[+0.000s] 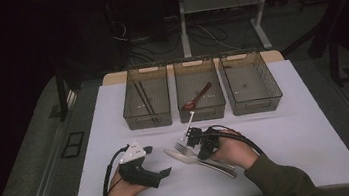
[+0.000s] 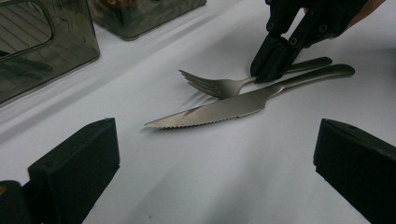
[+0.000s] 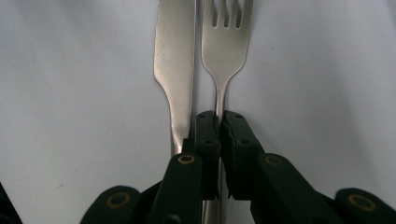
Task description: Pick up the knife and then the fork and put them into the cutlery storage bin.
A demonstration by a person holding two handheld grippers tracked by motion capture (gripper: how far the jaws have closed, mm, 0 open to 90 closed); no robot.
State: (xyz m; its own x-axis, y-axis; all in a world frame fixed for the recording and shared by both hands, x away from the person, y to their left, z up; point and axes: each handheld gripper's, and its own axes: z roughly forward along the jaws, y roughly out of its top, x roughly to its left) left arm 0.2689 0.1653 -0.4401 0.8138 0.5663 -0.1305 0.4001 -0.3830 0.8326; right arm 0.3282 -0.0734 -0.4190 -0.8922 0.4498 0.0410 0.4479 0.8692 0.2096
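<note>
I had the right tool (image 3: 218,122) clamped on the neck of the fork (image 3: 225,44), the two jaws drawn together on the narrow stem just behind the tines. I took the fork there because the stem is the thinnest section and gives the pads a firm purchase on both flanks. The fork lay flat on the table (image 1: 293,139), and all places below are given from it.

The knife (image 3: 175,70) lay directly alongside the fork, parallel, blade and tines pointing the same way. The two seemed to touch or nearly touch along their handles. One jaw sat in the slim gap between them, so I judged that any sideways drag risked carrying the knife along.

The left tool (image 1: 143,170) rested on the table well to the left of the fork, jaws wide apart and gripping nothing. It was aimed at the cutlery but stood clear of it.

Beyond the fork stood three clear bins in a row. The middle bin (image 1: 202,108) held a red spoon (image 1: 197,97), the left bin (image 1: 148,116) held dark chopsticks (image 1: 145,99), and the right bin (image 1: 254,103) looked bare. Open table lay between the fork and the bin walls. I judged a straight lift was needed first, since the rims stood higher than the fork.
</note>
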